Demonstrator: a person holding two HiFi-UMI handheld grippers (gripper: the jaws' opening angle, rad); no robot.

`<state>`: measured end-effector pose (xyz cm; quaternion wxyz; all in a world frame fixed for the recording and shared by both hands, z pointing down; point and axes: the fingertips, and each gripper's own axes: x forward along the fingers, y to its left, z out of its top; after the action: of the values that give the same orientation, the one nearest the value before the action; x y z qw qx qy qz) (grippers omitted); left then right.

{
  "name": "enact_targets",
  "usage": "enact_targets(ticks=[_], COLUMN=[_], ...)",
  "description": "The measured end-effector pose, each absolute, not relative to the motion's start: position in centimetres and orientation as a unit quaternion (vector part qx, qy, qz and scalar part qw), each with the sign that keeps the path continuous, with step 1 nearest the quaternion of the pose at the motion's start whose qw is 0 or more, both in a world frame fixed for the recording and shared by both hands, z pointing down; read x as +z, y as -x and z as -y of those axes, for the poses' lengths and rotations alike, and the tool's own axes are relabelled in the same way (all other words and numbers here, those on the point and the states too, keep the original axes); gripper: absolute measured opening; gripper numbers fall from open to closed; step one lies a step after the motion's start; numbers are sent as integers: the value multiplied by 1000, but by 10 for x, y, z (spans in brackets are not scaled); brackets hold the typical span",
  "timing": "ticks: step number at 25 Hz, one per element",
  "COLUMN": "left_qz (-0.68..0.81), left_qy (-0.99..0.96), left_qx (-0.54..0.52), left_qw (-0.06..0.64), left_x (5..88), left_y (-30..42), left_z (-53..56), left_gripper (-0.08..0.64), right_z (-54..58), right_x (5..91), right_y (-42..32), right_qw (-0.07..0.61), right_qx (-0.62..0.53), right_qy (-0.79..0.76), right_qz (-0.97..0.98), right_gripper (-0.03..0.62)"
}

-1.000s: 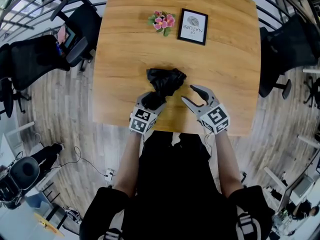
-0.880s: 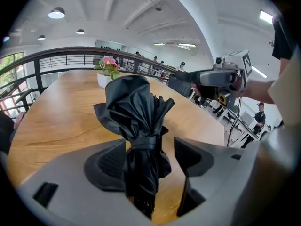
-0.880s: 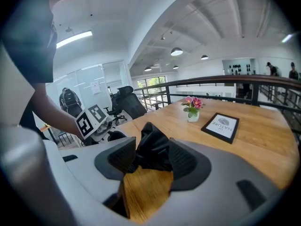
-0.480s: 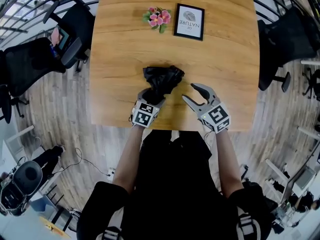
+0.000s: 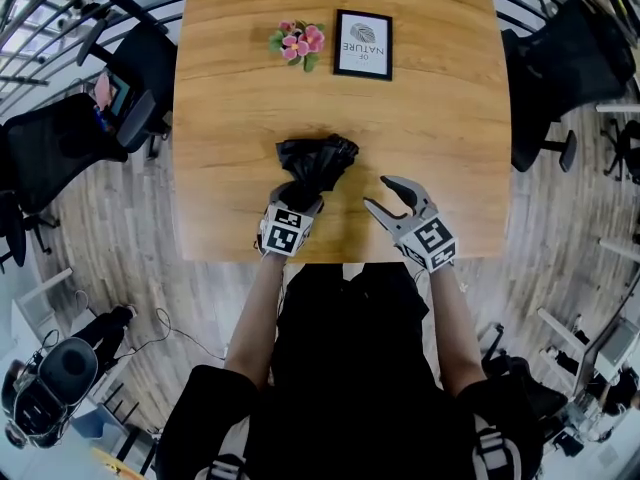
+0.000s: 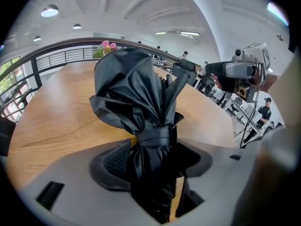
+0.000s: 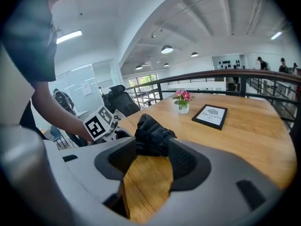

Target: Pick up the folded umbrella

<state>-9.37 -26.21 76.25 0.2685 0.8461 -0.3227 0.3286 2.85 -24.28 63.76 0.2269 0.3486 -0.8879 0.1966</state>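
The folded black umbrella (image 5: 317, 160) lies on the wooden table (image 5: 430, 128) near its front edge, its loose fabric bunched at the far end and a strap round its neck (image 6: 153, 136). My left gripper (image 5: 300, 194) sits over the umbrella's near end. The narrow strapped part stands between the jaws (image 6: 153, 161), which are closing; the left pad (image 6: 115, 161) touches fabric, while a dark gap shows on the right. My right gripper (image 5: 377, 192) hovers open to the right of the umbrella (image 7: 153, 136), with only bare table between its jaws (image 7: 147, 163).
A small pot of pink flowers (image 5: 295, 43) and a black-framed card (image 5: 364, 44) stand at the table's far side. Black office chairs (image 5: 70, 138) (image 5: 560, 78) flank the table left and right. The table's front edge runs just under both grippers.
My left gripper has sunk lower over the umbrella's near end. The right gripper has stayed where it was, still open.
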Motion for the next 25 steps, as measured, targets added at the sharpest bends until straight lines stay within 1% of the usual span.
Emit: enact_targets(ticks=[3, 10, 18, 25], left_qz=[323, 316, 319, 328], left_qy=[-848, -853, -851, -859], left_qx=[336, 336, 334, 317], left_qw=[252, 245, 249, 231], left_x=[762, 761, 755, 730], left_y=[92, 91, 93, 95], left_z=[260, 261, 260, 267], left_gripper=[279, 239, 224, 224], right_z=[244, 246, 253, 255], right_x=[635, 635, 622, 614], right_y=[-29, -29, -30, -35], right_qw=[227, 225, 216, 214], right_qx=[199, 198, 185, 176], right_qy=[-347, -343, -343, -353], right_qz=[888, 890, 895, 894], right_gripper=[224, 224, 224, 224])
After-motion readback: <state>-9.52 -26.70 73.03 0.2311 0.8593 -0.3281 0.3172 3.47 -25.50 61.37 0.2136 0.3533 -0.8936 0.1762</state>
